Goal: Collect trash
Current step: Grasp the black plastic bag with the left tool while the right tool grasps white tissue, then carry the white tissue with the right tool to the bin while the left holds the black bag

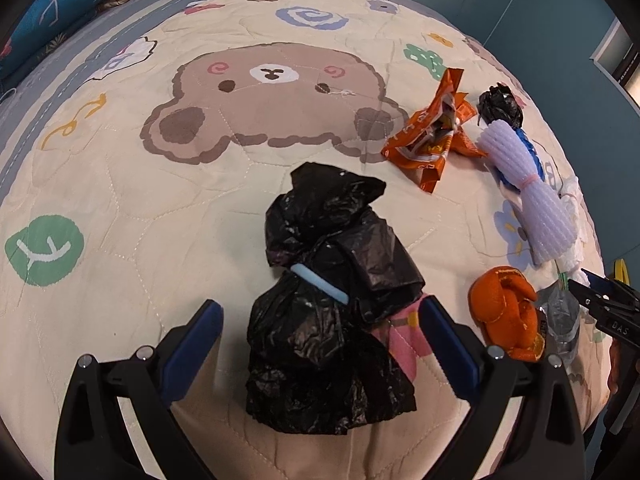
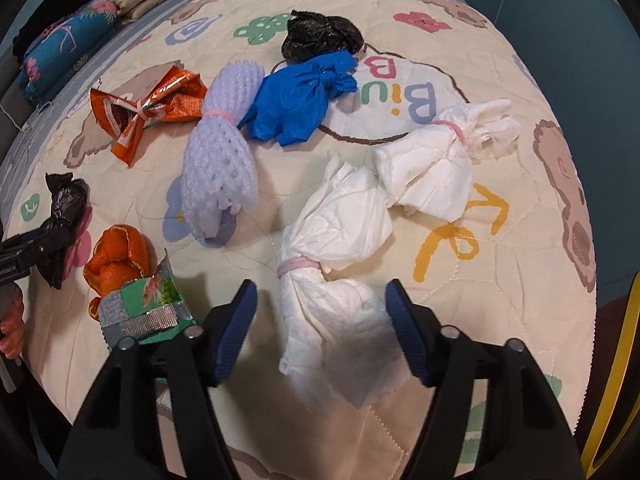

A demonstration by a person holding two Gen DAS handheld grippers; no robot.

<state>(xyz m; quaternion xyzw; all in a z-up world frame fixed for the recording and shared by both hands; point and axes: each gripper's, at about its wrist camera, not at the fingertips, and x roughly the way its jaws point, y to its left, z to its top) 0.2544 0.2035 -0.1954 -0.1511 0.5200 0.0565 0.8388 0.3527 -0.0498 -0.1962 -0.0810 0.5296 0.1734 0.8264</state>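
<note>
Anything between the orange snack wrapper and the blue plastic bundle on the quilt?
Yes. In the right wrist view, the lavender foam net, tied with a pink band, lies between the orange snack wrapper and the blue plastic bundle, touching the blue one.

The left black two-finger tongs with blue ribbed pads (image 1: 320,344) point steeply downward, their jaws spread wide, one pad on each side of what lies beneath, neither pad pressing on it. In the right wrist view these same tongs enter from the left edge, and part of the hand (image 2: 10,330) holding them shows below, fingers curled around the handle.

The right black two-finger tongs with blue ribbed pads (image 2: 320,332) also tilt steeply down, jaws parted about halfway, the pads (image 2: 234,332) standing clear on either side without contact. In the left wrist view their black tips reach in from the right edge.
</note>
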